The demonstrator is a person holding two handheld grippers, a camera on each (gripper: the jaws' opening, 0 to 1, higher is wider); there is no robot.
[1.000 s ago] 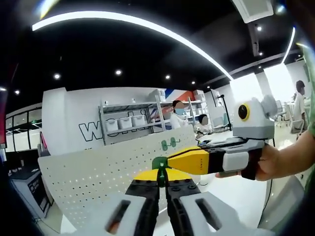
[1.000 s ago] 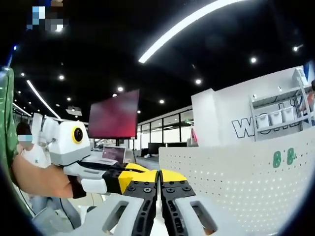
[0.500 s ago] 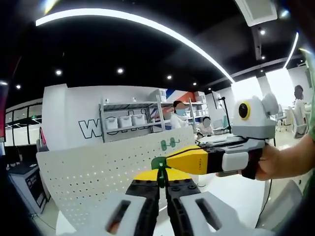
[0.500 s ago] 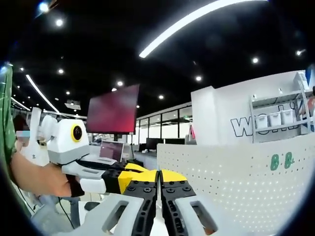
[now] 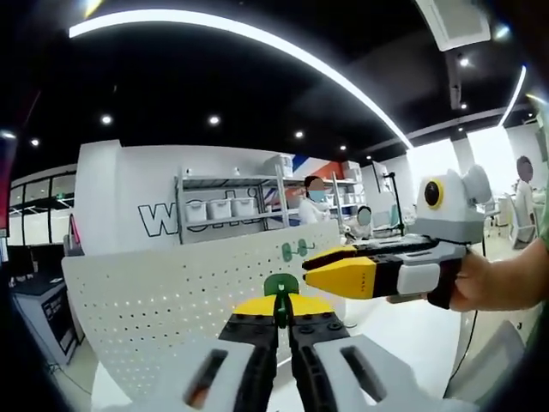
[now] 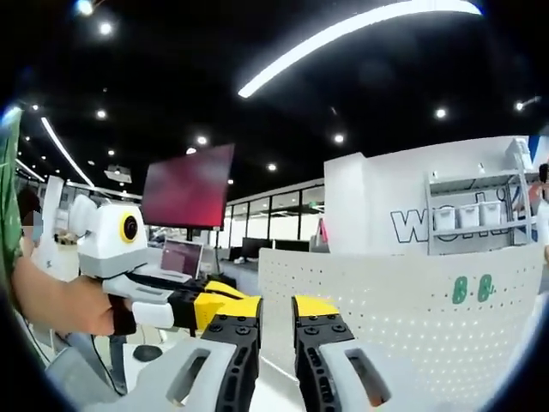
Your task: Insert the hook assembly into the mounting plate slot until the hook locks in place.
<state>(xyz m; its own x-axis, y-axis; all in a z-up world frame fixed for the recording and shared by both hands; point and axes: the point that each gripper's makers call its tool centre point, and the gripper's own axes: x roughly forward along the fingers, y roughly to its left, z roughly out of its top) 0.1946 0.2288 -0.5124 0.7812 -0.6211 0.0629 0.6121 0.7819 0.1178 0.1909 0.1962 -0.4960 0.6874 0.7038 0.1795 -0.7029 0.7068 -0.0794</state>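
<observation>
- Step: hook not yet in the plate, I judge; the green hook (image 5: 280, 285) is pinched in the left gripper (image 5: 283, 319), jaws clamped tight on it, only its rounded top poking up between the yellow tips.
- Left gripper view, left side: white perforated mounting plate (image 5: 171, 300) stands upright behind the hook, apart from it; a pegboard-type sheet, regular small holes, matte, flat.
- Two more green hooks (image 5: 293, 250) already sit near the plate's upper right edge, small rounded tabs.
- Right gripper (image 5: 322, 264) enters from the right in the left gripper view, held by a hand (image 5: 485, 279); tips just beside the hook, not touching it.
- Right gripper view: own jaws clearly parted, nothing between them; left gripper (image 6: 225, 302) alongside at left.
- Plate (image 6: 377, 292) on the right there, green hooks (image 6: 469, 289) on it.
- Next, my guess: bring the held hook to a free slot, push until it locks; the right could steady the plate.
- Grippers: hard yellow plastic tips, black bolted bodies.
</observation>
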